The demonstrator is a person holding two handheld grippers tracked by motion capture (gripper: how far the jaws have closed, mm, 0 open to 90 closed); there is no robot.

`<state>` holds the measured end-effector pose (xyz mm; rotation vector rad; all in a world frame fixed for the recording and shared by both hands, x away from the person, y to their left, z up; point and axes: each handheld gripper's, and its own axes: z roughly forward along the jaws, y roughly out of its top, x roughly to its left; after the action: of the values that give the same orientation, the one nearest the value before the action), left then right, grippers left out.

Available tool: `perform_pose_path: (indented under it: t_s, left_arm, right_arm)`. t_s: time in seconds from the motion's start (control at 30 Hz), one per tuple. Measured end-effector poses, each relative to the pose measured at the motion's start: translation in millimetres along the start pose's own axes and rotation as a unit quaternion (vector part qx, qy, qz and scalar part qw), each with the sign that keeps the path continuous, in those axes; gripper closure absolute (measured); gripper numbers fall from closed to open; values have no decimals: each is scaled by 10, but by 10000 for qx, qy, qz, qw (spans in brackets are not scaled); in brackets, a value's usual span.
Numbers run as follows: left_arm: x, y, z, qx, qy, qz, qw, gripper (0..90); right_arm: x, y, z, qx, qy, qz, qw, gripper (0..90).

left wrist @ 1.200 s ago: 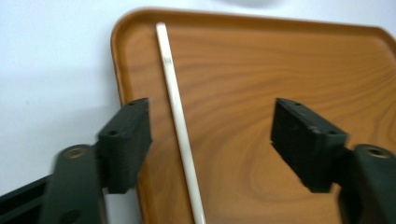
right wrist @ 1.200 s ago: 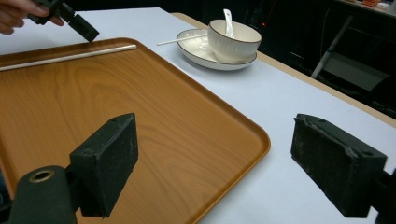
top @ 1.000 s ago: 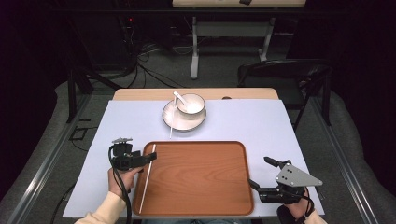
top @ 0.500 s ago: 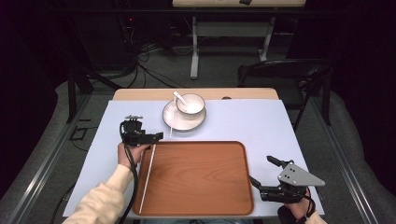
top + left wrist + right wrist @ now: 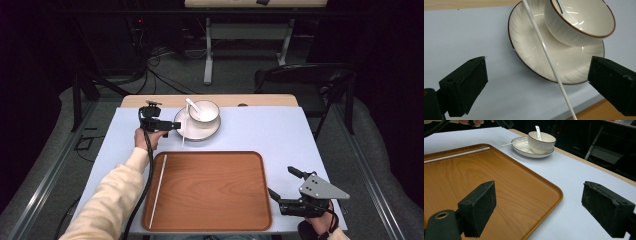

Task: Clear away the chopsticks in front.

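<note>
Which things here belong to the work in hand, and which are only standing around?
In the work:
- left gripper, jaws just opened, nothing pressed
- chopstick on the plate
- chopstick in the tray
- tray
- plate

Standing around:
- bowl with spoon
- right gripper, open
- chair

Counter [image 5: 280,130]: pale lavender-blue cover, tan wood edge at far side.
Tray [image 5: 215,185]: reddish-brown wood grain.
Plate [image 5: 571,67] and bowl [image 5: 584,20]: cream, fine ribbing, thin dark-brown rim.
Chopstick [image 5: 544,47]: white.
Spoon [image 5: 193,106]: white.
Sleeve [image 5: 110,200]: pale yellow.
</note>
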<state>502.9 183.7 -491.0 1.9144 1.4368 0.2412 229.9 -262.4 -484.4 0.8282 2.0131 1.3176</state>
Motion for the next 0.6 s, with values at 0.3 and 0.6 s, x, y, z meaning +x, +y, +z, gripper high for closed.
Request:
perform_pose_path:
  t_s: [0.3,0.6]
  left_arm:
    - [26,224,264,290,107,64,9995,48]
    - [-19,328,444,445,111,15,9989,371]
  right_arm:
    - [-1,-5,2,51,58,-27,10000,131]
    - [3,-4,1,78,73,-39,9999,135]
